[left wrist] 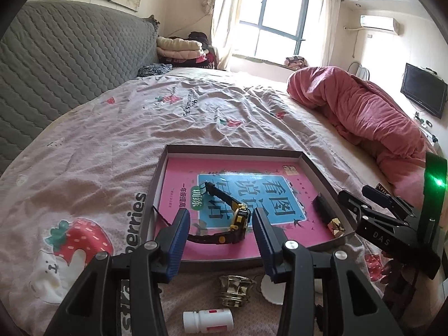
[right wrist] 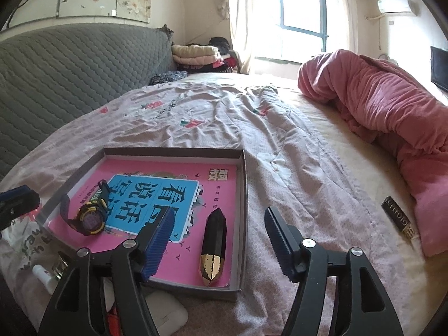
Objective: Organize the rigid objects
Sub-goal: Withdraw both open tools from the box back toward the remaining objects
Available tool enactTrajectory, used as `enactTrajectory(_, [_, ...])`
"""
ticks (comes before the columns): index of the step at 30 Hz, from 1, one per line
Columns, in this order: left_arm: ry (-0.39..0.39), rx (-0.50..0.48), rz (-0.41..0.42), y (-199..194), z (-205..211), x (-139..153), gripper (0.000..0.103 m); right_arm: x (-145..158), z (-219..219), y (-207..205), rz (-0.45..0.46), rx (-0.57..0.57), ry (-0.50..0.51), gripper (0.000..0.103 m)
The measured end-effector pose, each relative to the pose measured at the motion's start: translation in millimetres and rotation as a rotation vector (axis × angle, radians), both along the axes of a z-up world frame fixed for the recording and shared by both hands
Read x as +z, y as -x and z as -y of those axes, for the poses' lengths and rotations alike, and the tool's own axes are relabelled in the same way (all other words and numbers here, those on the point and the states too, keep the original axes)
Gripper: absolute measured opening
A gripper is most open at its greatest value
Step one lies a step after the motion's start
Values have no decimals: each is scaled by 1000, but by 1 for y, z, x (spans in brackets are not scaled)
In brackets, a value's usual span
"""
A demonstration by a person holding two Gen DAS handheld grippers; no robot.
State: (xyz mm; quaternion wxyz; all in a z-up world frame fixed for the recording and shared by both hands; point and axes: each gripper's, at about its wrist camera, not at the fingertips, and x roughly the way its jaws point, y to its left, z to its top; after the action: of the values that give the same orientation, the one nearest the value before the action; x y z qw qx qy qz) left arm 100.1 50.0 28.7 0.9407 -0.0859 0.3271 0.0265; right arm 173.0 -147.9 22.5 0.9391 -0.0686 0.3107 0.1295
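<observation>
The bed (right wrist: 280, 128) carries a shallow box (right wrist: 243, 196), a rolled pink quilt (right wrist: 392, 106), a black lighter (right wrist: 396, 215), a white bottle (left wrist: 207, 320) and a gold cap (left wrist: 235, 291).

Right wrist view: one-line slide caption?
Open right gripper above tray holding watch and lipstick.

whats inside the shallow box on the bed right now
Inside the box lies a pink book covering its floor. On the book rest a black-and-yellow watch and a black-and-gold faceted case. Anything beneath the book is hidden.
</observation>
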Motion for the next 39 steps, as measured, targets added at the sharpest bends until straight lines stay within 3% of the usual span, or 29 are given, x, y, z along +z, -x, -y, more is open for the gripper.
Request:
enactTrajectory(23, [-2, 24, 14, 21, -12, 14, 48, 28, -4, 43, 106, 83, -65, 76])
enactTrajectory(26, [-5, 15, 1, 24, -14, 15, 56, 27, -3, 48, 108, 64, -67, 76])
enactTrajectory(33, [-8, 6, -21, 36, -13, 11, 57, 22, 7, 51, 38, 48, -135, 76])
enactTrajectory(39, [3, -12, -53, 43, -9, 4, 57, 21, 6, 66, 38, 39, -103, 76])
